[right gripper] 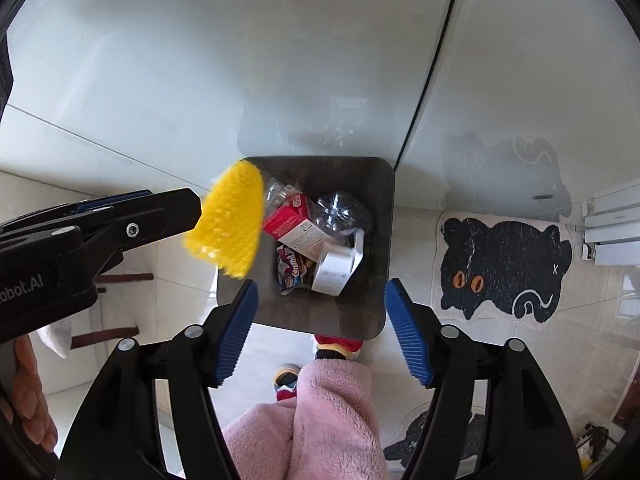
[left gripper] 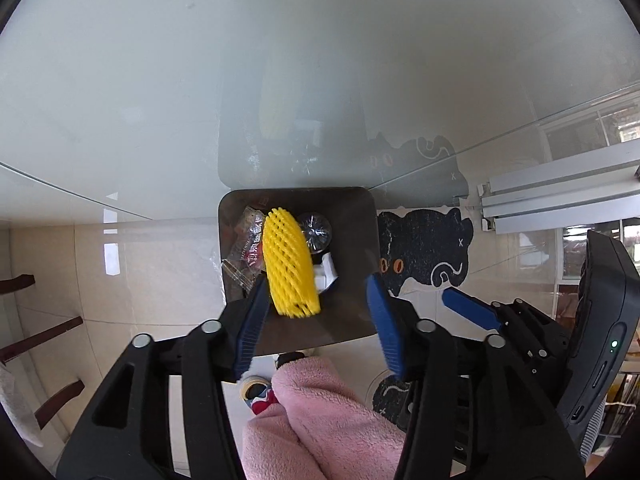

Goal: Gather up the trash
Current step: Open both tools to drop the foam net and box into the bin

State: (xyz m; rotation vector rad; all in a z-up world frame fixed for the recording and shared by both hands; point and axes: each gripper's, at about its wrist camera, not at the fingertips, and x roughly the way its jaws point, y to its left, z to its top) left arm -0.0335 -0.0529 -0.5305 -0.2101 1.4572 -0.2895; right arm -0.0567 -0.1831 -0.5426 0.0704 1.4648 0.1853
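Note:
A dark square trash bin (left gripper: 352, 312) (right gripper: 376, 208) stands on the floor below the glass table edge. It holds snack wrappers (right gripper: 294, 220), a crushed clear bottle (right gripper: 342, 210) and a white carton (right gripper: 334, 270). A yellow foam fruit net (left gripper: 290, 264) (right gripper: 230, 224) is blurred in the air over the bin's left side, just beyond my left gripper (left gripper: 316, 316), whose jaws stand wide apart and empty. My right gripper (right gripper: 320, 328) is open and empty above the bin's near rim; it also shows in the left wrist view (left gripper: 468, 308).
A frosted glass table top (left gripper: 200, 80) fills the upper half of both views. A black cat-shaped rug (right gripper: 504, 268) lies right of the bin. Pink fleece trouser legs (right gripper: 316, 420) and slippers are below. Dark wooden chair parts (left gripper: 40, 340) are at left.

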